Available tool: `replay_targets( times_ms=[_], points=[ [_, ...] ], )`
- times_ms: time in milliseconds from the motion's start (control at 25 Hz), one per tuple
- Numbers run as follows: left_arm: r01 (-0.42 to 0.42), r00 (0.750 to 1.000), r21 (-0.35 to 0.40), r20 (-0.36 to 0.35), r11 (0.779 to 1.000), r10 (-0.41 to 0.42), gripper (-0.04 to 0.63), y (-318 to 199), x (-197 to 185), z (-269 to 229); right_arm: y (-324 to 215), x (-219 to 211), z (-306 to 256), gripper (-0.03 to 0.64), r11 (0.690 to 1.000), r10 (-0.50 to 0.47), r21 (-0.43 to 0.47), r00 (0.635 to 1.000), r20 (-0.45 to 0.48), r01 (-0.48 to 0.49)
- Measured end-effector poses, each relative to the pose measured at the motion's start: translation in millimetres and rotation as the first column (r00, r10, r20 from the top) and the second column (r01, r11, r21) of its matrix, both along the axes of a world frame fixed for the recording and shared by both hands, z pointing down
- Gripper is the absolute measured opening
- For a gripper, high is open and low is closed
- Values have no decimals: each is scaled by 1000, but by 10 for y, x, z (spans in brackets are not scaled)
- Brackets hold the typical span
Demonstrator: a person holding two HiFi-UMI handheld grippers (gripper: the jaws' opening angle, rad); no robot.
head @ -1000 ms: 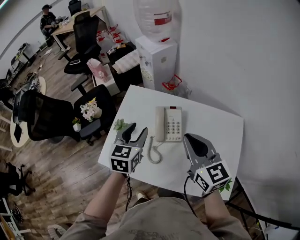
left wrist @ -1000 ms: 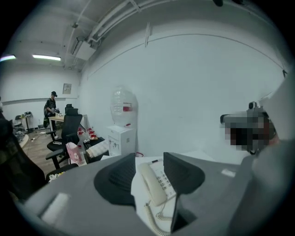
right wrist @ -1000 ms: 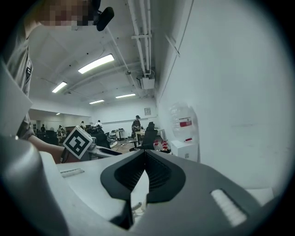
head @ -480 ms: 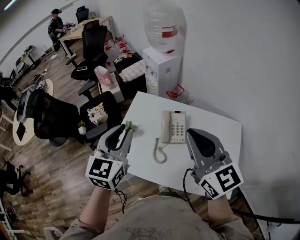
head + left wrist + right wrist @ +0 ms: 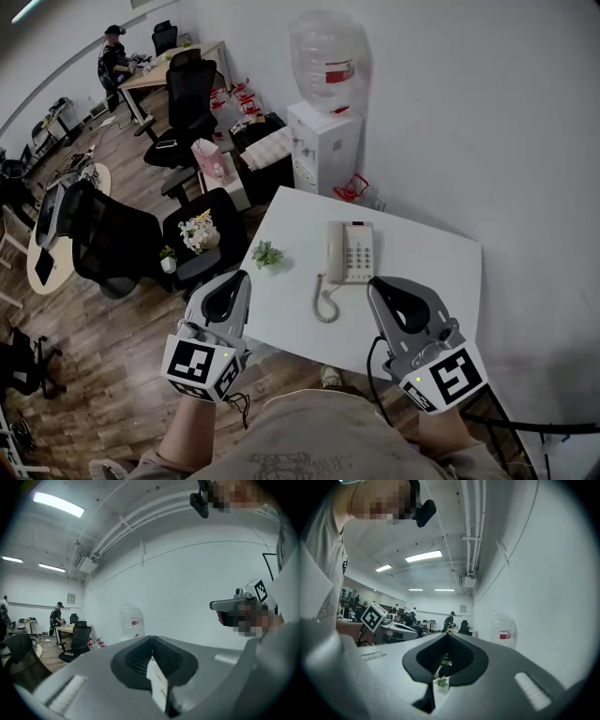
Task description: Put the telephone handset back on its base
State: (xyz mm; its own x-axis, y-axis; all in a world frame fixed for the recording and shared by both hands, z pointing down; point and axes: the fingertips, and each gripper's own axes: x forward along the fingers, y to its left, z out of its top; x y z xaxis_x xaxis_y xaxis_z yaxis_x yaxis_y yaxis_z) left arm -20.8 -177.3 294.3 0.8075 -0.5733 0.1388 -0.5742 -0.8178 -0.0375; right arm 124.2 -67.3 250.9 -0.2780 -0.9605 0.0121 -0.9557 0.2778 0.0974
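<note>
Your head view is evenly lit and sharp in the middle: the white table (image 5: 422, 272) is bright and even, the phone (image 5: 351, 251) throws only a soft shadow, and straight lines bow toward the darker corners. Both gripper views take their light from ceiling strips (image 5: 58, 504), end in a black fisheye ring, and blur whatever sits closest to the lens.

White square worktop (image 5: 412, 272): small green potted plant (image 5: 267, 254) at its 9 o'clock edge. White water dispenser (image 5: 323, 150) with clear bottle (image 5: 328, 56) stands beyond, at 11 o'clock. Black office chair (image 5: 217, 208) at 9 o'clock carries white flower bouquet (image 5: 199, 232). Person (image 5: 114, 61) seated at far wooden desk (image 5: 164, 70), 10 o'clock.
</note>
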Motion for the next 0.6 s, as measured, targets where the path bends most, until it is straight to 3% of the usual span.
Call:
replay_targets(
  times_ms=[120, 280, 400, 600],
  points=[
    [-11, 1000, 3, 1, 1000, 11, 1, 81, -87, 35, 75, -133, 110, 25, 1000, -10, -26, 1000, 3, 10],
    [1, 996, 54, 89, 999, -6, 1, 186, -195, 166, 167, -271, 347, 25, 996, -13, -84, 999, 29, 16],
    [-22, 991, 41, 133, 999, 16, 1, 298, -244, 358, 237, -388, 497, 25, 993, -13, -118, 999, 48, 19],
    [-54, 991, 35, 121, 998, 49, 1, 401, -177, 365, 298, -459, 564, 25, 989, 11, -145, 998, 64, -2]
  ],
)
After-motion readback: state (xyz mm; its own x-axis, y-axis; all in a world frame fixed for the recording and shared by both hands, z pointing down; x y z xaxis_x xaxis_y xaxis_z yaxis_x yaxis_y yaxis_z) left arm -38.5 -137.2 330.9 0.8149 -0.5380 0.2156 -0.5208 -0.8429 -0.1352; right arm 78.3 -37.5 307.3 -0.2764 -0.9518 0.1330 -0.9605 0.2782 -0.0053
